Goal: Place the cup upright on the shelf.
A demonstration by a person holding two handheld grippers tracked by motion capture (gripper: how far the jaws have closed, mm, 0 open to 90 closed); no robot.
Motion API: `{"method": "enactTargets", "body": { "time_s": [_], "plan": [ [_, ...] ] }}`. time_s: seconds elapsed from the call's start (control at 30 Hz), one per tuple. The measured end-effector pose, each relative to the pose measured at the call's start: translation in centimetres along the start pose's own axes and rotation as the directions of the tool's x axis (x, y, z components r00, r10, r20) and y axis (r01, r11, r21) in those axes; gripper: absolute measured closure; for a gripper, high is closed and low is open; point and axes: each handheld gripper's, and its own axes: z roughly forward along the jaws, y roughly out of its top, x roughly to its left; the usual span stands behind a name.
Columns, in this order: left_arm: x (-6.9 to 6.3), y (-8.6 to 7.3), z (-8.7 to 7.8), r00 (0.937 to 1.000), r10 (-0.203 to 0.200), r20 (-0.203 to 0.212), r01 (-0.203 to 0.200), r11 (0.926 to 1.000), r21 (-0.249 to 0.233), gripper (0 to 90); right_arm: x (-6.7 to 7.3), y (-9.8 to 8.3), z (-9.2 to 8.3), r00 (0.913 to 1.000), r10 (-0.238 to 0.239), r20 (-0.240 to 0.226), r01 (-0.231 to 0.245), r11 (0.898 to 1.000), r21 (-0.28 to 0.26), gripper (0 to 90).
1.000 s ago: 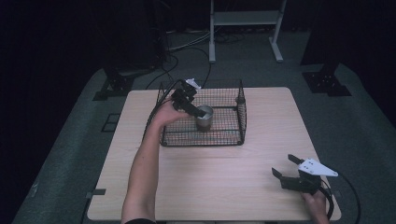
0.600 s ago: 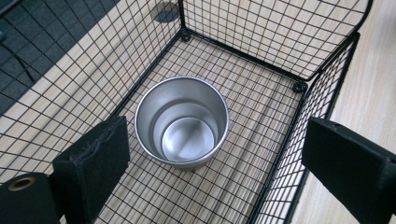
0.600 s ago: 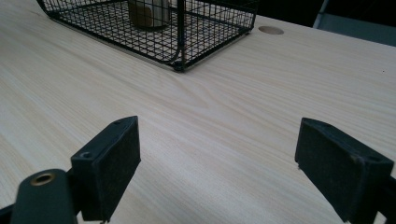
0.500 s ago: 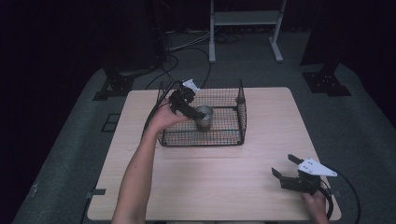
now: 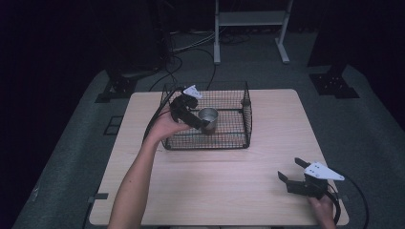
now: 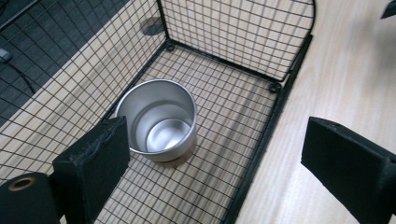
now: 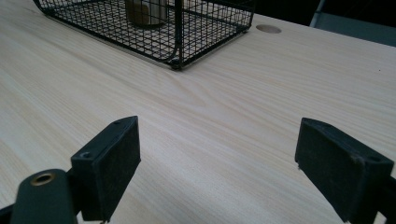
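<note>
Risk: left gripper, jaws spread empty beside the steel cup, could clip the wire basket wall.

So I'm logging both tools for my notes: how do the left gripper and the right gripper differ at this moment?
The left gripper is over the wire basket, by the metal cup; the right gripper is at the near right of the table, away from the basket. The left gripper looks down into the upright, empty cup; the right gripper looks level across bare wood. Both are open, with nothing between the fingers.
</note>
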Motion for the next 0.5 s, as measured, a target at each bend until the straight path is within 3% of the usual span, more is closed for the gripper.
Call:
{"method": "enactTargets", "body": {
  "time_s": [0.5],
  "plan": [
    [-2.0,-1.6,-1.4,0.9995,0.027,-0.018,-0.028,0.9992,-0.028,7.0,0.1,0.0,0.1,0.9999,-0.008,0.008,0.008,1.000,0.007,13.4]
  ]
}}
